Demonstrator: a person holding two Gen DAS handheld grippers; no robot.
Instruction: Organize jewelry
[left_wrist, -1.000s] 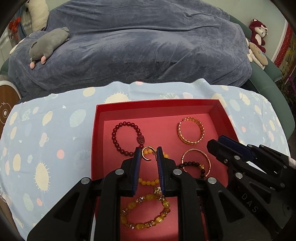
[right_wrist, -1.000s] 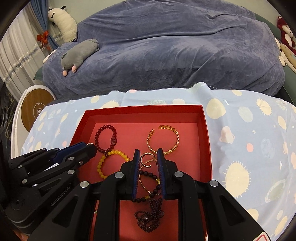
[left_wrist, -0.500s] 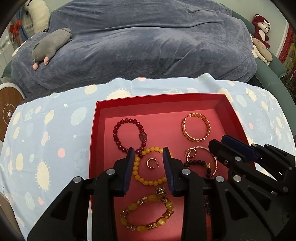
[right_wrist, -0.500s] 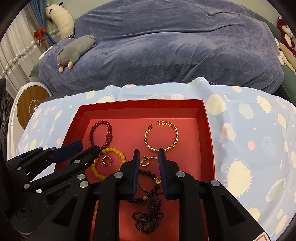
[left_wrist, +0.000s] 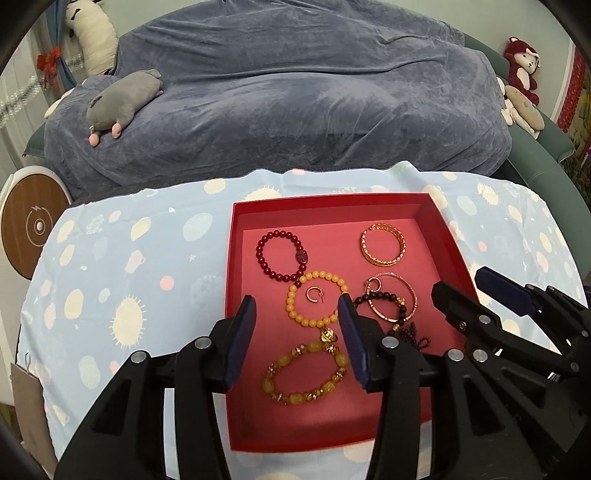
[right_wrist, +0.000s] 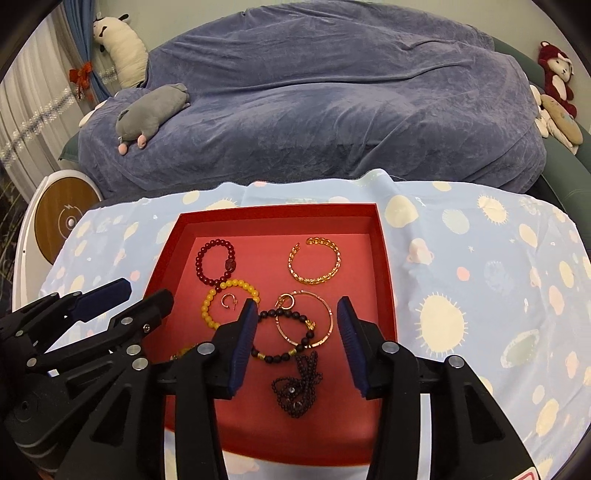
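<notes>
Looking down our left gripper (left_wrist: 297, 308), its jaws are opening over the red tray (left_wrist: 325, 201), nothing gripped; a small gold hoop (left_wrist: 314, 295) lies inside the yellow bead bracelet (left_wrist: 295, 295). Through the right view, our right gripper (right_wrist: 297, 315) is opening above the black bead bracelet (right_wrist: 275, 356), clasping nothing. A grey plush (right_wrist: 151, 112) lies on the blanket behind. We read no writing.

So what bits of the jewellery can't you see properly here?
- Chunky amber bead bracelet: right wrist view, mostly hidden behind the left claw.
- Dark purple bead tangle: left wrist view, partly behind a claw finger.
- Red cardboard tray: right wrist view, near rim hidden by the right claw, its jaws opening.
</notes>
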